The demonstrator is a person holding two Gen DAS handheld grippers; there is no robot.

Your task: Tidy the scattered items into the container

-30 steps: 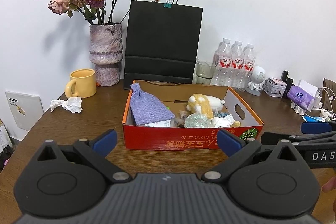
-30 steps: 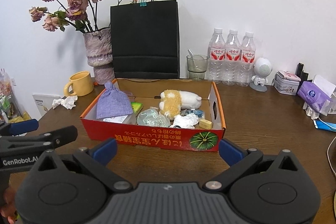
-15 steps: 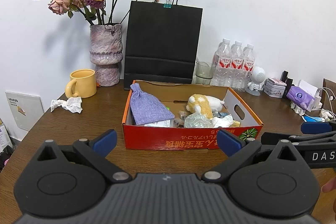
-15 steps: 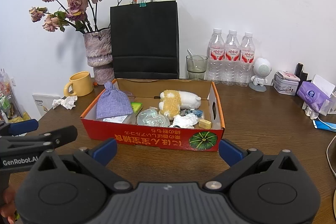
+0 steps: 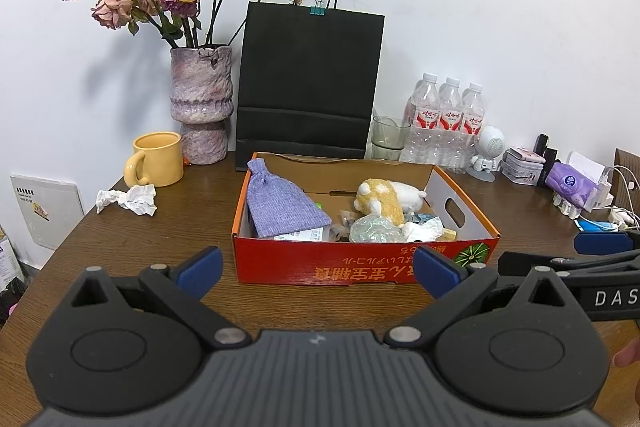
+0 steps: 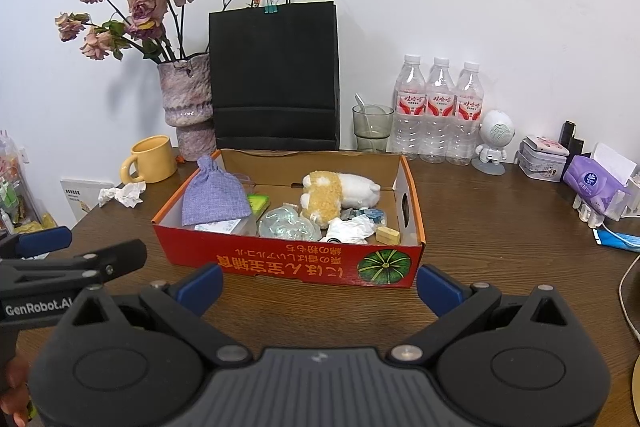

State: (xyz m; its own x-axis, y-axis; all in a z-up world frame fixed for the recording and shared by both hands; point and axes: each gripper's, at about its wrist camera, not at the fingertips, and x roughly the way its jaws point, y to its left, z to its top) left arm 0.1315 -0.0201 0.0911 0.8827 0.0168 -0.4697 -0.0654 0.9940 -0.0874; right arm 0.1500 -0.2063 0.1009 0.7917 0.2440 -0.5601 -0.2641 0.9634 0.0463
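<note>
A red cardboard box (image 5: pixel 360 265) (image 6: pixel 280 259) stands mid-table. It holds a purple cloth pouch (image 5: pixel 280 205) (image 6: pixel 214 197), a yellow-white plush toy (image 5: pixel 384 201) (image 6: pixel 336 193), a clear plastic wrap (image 6: pixel 286 225), crumpled white paper (image 6: pixel 350 229) and small items. A crumpled white tissue (image 5: pixel 128 199) (image 6: pixel 122 193) lies on the table left of the box. My left gripper (image 5: pixel 316 271) is open and empty in front of the box. My right gripper (image 6: pixel 318 285) is open and empty, also in front of it.
At the back stand a vase of dried roses (image 5: pixel 200 107), a yellow mug (image 5: pixel 156 159), a black paper bag (image 5: pixel 308 87), a glass (image 6: pixel 372 127), three water bottles (image 6: pixel 438 111), a small white robot figure (image 6: pixel 494 143), tins and a purple tissue pack (image 6: pixel 596 187).
Both views have pulled back very slightly from the box. Both grippers stay open and empty.
</note>
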